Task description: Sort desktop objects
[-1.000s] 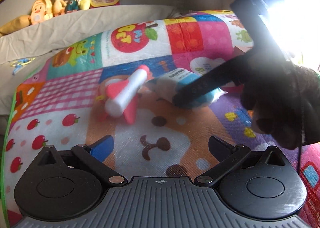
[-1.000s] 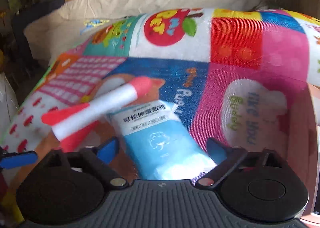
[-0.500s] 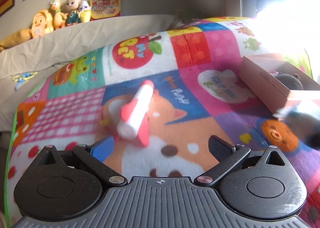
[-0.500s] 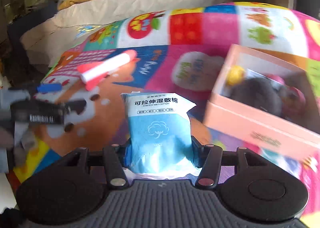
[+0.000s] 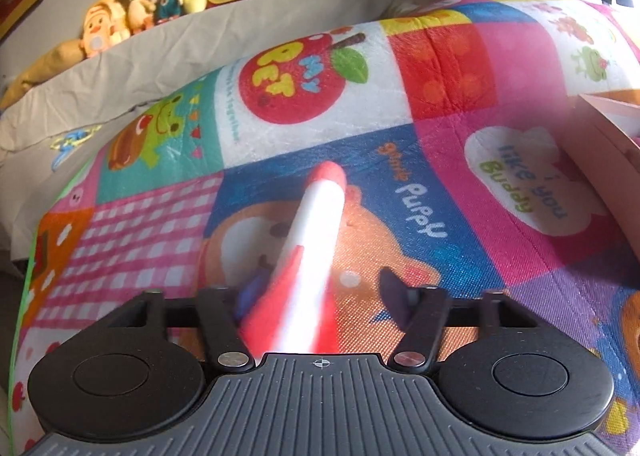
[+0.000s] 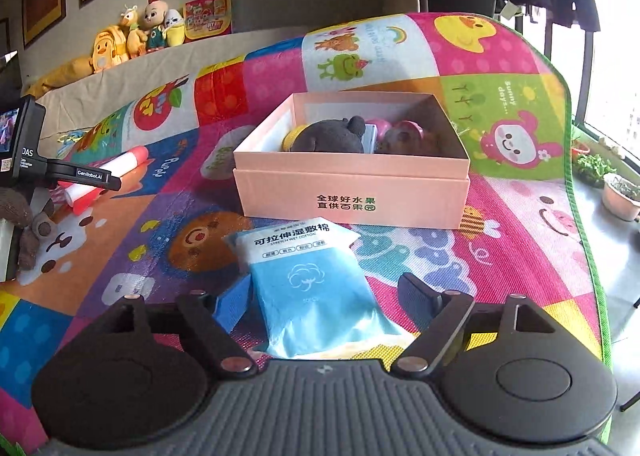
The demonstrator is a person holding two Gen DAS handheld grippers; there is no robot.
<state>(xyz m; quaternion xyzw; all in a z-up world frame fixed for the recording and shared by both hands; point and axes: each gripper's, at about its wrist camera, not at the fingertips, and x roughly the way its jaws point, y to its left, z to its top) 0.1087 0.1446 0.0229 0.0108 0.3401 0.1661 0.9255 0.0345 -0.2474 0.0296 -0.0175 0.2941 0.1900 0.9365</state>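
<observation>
A white foam rocket (image 5: 320, 208) with red nose and fins lies on the colourful play mat (image 5: 460, 68). Its tail sits between the jaws of my left gripper (image 5: 320, 288), which are closing; the right pad still stands clear of it. In the right wrist view the rocket (image 6: 120, 164) shows at far left beside a left finger (image 6: 92, 176). A blue pack of wet cotton pads (image 6: 312, 284) lies in front of the pink box (image 6: 352, 192). My right gripper (image 6: 324, 296) straddles the pack, jaws opening, with gaps on both sides.
The pink box holds a dark plush (image 6: 332, 136) and pink toys. Its corner (image 5: 608, 128) shows at the right in the left wrist view. Plush dolls (image 6: 132, 36) line the ledge behind. The mat's green edge (image 6: 580, 192) borders grey floor with a flowerpot (image 6: 620, 196).
My left gripper moved forward over the rocket and its jaws narrowed around the tail. My right gripper carried the blue pack rightward to the box, and its jaws widened off the pack.
</observation>
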